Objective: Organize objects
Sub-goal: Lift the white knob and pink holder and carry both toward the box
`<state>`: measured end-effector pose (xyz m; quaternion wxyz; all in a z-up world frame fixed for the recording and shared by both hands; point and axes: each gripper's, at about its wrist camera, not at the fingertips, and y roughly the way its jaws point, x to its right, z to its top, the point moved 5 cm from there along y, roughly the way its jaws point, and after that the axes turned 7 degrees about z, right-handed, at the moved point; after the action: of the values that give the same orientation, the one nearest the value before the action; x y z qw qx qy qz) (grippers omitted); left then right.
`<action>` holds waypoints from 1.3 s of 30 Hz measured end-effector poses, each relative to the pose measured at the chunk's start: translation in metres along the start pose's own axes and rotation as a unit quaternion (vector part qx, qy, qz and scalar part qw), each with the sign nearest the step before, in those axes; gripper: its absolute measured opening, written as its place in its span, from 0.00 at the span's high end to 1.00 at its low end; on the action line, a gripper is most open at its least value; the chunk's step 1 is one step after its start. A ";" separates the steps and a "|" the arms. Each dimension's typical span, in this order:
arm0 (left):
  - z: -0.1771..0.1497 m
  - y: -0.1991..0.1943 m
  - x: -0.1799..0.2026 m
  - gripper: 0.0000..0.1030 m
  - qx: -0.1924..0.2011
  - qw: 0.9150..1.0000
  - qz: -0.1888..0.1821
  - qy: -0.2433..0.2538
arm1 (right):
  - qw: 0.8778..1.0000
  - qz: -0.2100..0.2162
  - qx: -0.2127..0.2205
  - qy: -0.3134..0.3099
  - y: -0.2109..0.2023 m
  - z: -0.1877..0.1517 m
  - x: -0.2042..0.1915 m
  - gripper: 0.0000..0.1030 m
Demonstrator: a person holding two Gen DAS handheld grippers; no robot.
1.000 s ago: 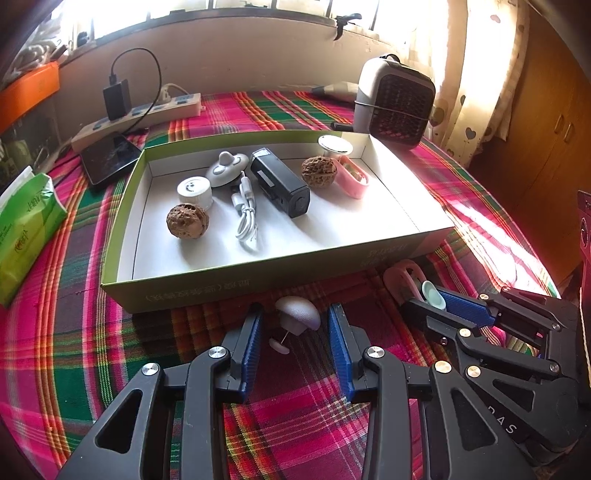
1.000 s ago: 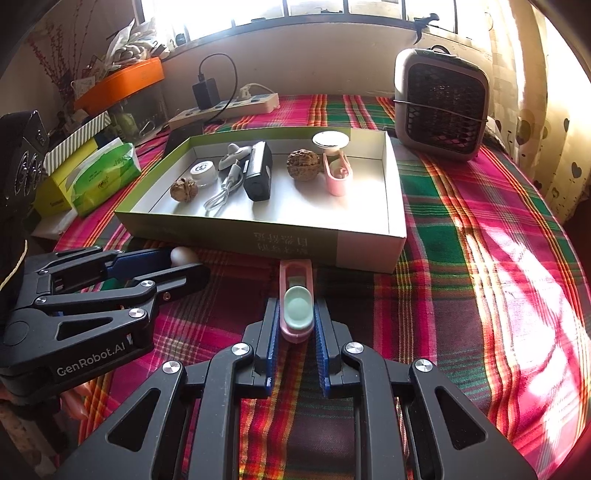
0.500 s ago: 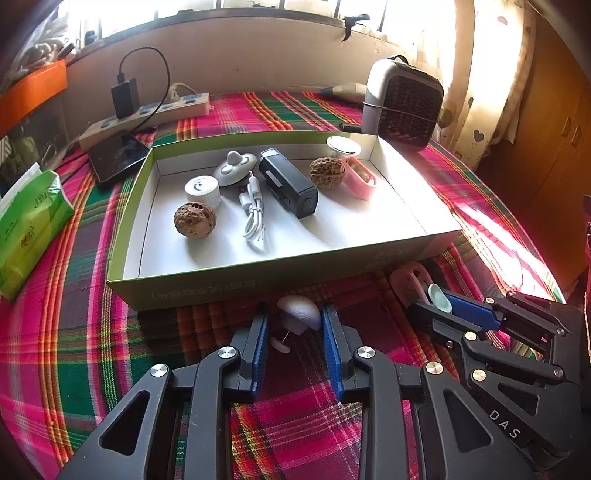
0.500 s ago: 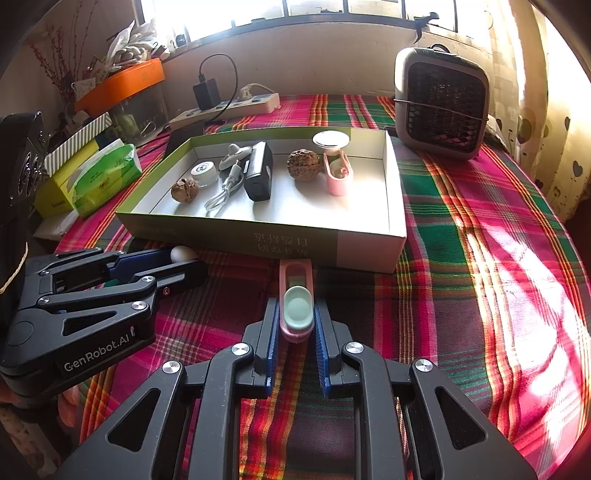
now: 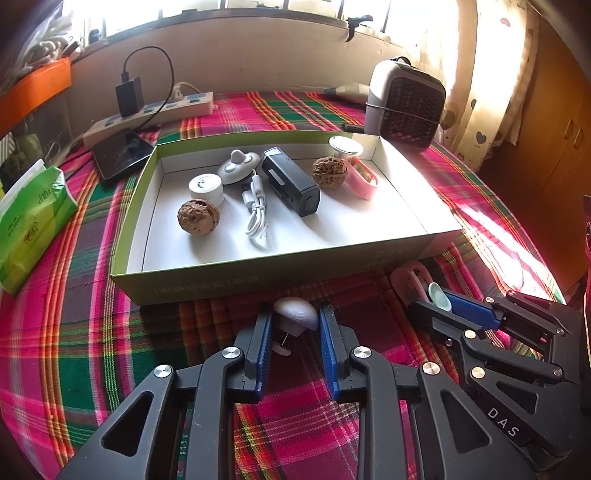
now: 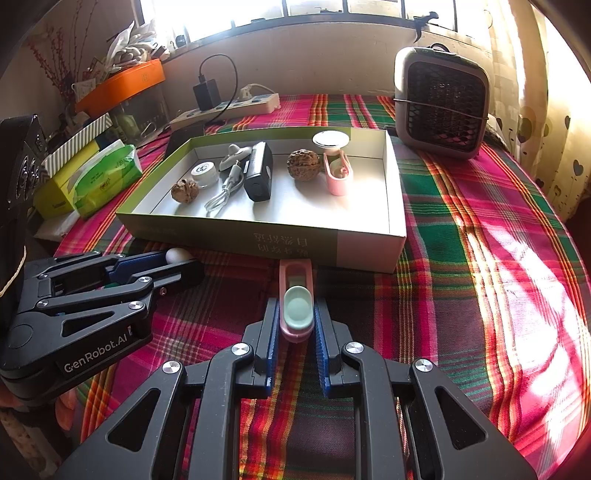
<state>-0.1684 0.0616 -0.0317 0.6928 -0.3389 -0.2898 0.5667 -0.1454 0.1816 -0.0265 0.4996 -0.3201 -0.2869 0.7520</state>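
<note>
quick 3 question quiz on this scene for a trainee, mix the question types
1. True or false: the pink clip lies inside the green box.
2. What sits between the fingers of the left gripper? A) walnut B) white mushroom-shaped piece C) cable
3. How many walnuts are in the box?

Key:
1. False; it is on the cloth in front of the box, within the right gripper.
2. B
3. Two

plaid tablecloth [image 6: 461,229] in red, pink and green covers the table. window [image 6: 332,7] runs above a pale sill wall [image 6: 332,59], strong daylight. heart-print curtain [image 5: 491,85] at right, sun patches on cloth. wooden cabinet [image 5: 557,122] beside the curtain.
</note>
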 end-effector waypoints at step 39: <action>0.006 -0.027 -0.001 0.79 0.033 0.999 0.004 -0.008 | 0.999 0.017 0.027 -0.013 -0.017 0.011 -0.018 0.82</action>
<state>-0.1569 0.0583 -0.0063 0.6989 -0.3125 -0.2750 0.5816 -0.1383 0.1696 -0.0033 0.4915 -0.3011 -0.2677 0.7721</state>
